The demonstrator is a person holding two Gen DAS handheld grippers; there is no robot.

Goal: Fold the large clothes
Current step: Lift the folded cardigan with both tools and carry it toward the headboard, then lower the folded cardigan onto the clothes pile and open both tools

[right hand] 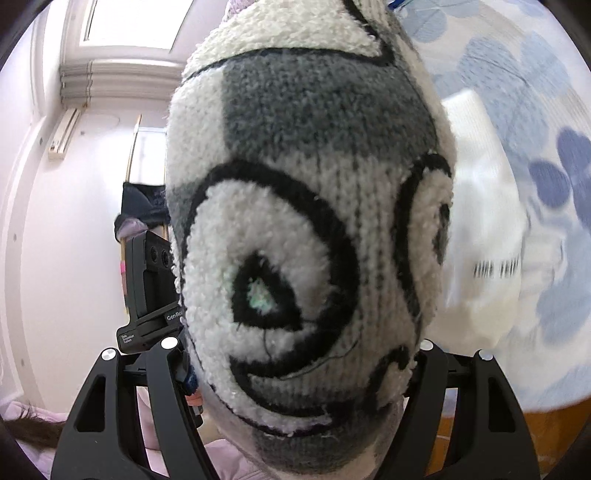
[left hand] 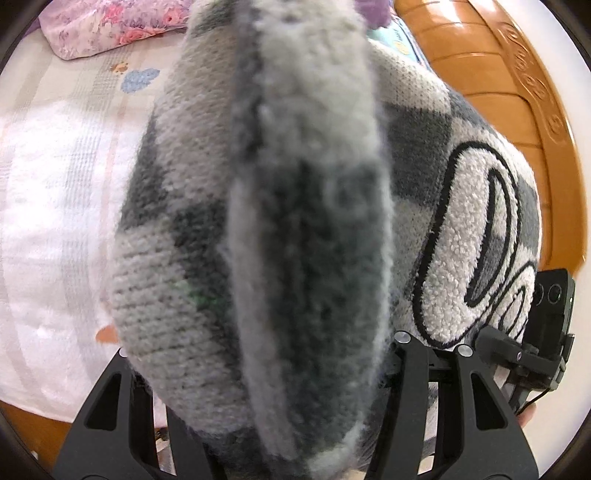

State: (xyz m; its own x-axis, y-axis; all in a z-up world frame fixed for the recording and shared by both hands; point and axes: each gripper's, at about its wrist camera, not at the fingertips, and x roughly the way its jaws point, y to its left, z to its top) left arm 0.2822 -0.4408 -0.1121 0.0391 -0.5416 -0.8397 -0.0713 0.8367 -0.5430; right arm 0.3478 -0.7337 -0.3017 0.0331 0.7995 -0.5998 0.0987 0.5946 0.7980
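A large grey and white checked knit sweater [left hand: 295,229] with black-outlined fleecy lettering fills the left wrist view, bunched and hanging between the fingers. My left gripper [left hand: 258,350] is shut on a thick fold of it, held above the bed. The same sweater [right hand: 306,229] fills the right wrist view. My right gripper [right hand: 303,354] is shut on another bunch of it, lifted off the bed. Each gripper's fingertips are hidden by the cloth. The right gripper's body shows in the left view [left hand: 550,332], and the left gripper's body shows in the right view [right hand: 151,291].
A bed with a white and pink sheet [left hand: 55,221] lies below left. A floral pillow [left hand: 110,26] is at the far end. A wooden headboard [left hand: 517,92] curves on the right. A blue-flowered quilt [right hand: 535,147] lies at the right, and a wall and window [right hand: 92,74] at the left.
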